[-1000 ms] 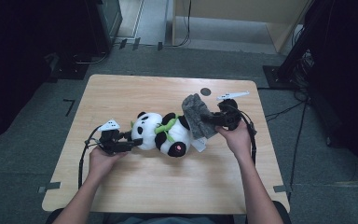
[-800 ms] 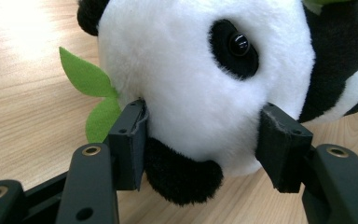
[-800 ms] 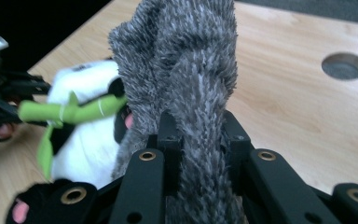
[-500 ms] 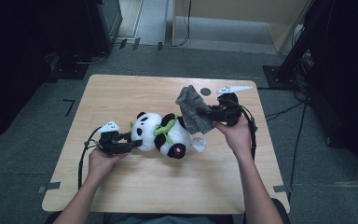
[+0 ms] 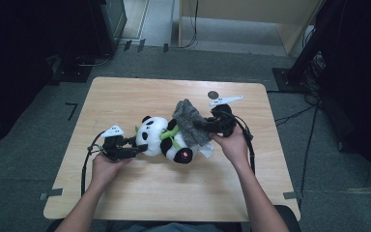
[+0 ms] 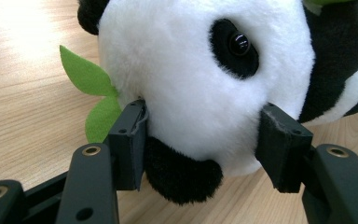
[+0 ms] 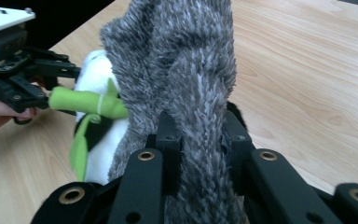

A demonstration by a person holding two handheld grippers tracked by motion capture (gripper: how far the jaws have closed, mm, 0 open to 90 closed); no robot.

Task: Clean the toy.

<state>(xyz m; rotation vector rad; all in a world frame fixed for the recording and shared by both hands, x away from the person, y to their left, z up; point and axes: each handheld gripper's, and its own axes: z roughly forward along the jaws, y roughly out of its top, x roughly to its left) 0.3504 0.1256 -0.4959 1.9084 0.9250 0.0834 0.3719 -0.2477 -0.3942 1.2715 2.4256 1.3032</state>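
A black-and-white panda plush (image 5: 166,140) lies on its side in the middle of the wooden table (image 5: 125,96), with green leaves (image 6: 86,77) by its head. My left gripper (image 5: 136,146) is shut on the panda's head (image 6: 191,70), and its pads (image 6: 131,137) press into the fur from both sides. My right gripper (image 5: 207,126) is shut on a grey fuzzy cloth (image 5: 189,122). The cloth (image 7: 182,70) hangs over the panda's body (image 7: 98,140), beside its green bamboo stalk (image 7: 81,100). The right gripper's jaws (image 7: 200,140) pinch a fold of it.
A small dark round disc (image 5: 213,94) lies on the table behind the right gripper. The table's right edge (image 5: 278,145) is close to the right hand. Black equipment and cables stand on the floor around the table.
My right gripper has carried the grey cloth to the left, further over the panda's body. The left gripper and the panda's head have stayed where they were.
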